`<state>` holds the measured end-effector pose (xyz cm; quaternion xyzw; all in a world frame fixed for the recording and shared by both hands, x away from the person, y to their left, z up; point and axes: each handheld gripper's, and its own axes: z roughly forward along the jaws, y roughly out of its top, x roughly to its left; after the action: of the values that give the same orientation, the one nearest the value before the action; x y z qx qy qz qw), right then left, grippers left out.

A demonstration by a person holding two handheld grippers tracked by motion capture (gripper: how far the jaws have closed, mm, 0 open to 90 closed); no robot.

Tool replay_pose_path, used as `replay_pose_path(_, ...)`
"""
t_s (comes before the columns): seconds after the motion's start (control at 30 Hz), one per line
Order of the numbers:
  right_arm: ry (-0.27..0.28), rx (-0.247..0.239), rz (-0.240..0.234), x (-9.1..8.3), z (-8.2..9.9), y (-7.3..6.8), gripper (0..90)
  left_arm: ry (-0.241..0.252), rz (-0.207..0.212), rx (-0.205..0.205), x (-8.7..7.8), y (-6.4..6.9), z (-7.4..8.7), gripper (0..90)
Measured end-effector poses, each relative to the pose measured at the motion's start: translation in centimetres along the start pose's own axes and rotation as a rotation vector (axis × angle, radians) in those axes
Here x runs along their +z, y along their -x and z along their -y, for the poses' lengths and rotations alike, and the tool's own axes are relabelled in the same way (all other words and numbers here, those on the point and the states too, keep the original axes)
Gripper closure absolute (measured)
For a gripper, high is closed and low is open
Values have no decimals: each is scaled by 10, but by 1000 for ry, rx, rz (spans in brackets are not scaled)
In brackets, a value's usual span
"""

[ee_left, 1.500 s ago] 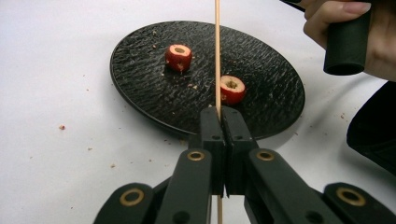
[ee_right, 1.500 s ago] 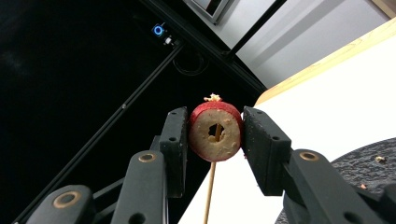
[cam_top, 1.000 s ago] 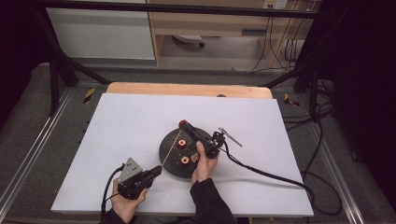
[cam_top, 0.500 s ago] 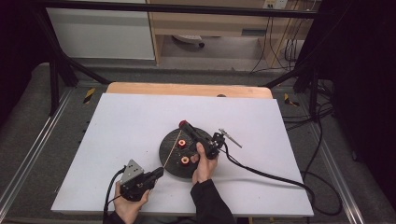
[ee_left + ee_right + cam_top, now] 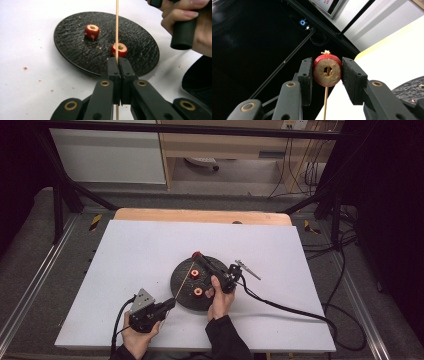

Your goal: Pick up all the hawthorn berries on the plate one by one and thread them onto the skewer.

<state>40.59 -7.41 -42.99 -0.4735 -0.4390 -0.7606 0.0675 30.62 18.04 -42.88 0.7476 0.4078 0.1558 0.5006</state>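
A black round plate lies on the white table top and carries two red cored fruit rings. My left gripper is at the plate's near left edge, shut on a thin wooden skewer that slants up over the plate. My right gripper reaches over the plate's far side, shut on a third red fruit ring. The skewer comes up from below, and its tip sits in that ring's hole.
Crumbs are scattered on the white table top around the plate. The right gripper's black cable trails off to the right across the table. A wooden strip edges the far side, and a black metal frame stands around the table.
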Motion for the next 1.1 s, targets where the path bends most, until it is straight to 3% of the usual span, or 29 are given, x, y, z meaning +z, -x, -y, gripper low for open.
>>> replay_pose_path(0.1,-15,2,-4,0,4,1,628,0,-8,21,-1,2,-2,890)
replay_pose_path(0.4,-97,-18,14,-3,21,2,626,-35,-2,7,7,-1,-8,889)
replay_pose_path(0.67,-177,-26,10,-7,25,-1,623,-35,-4,15,14,-1,-23,889)
replay_pose_path(1.1,-247,-45,20,-12,33,-3,620,-43,3,27,25,-1,-37,888)
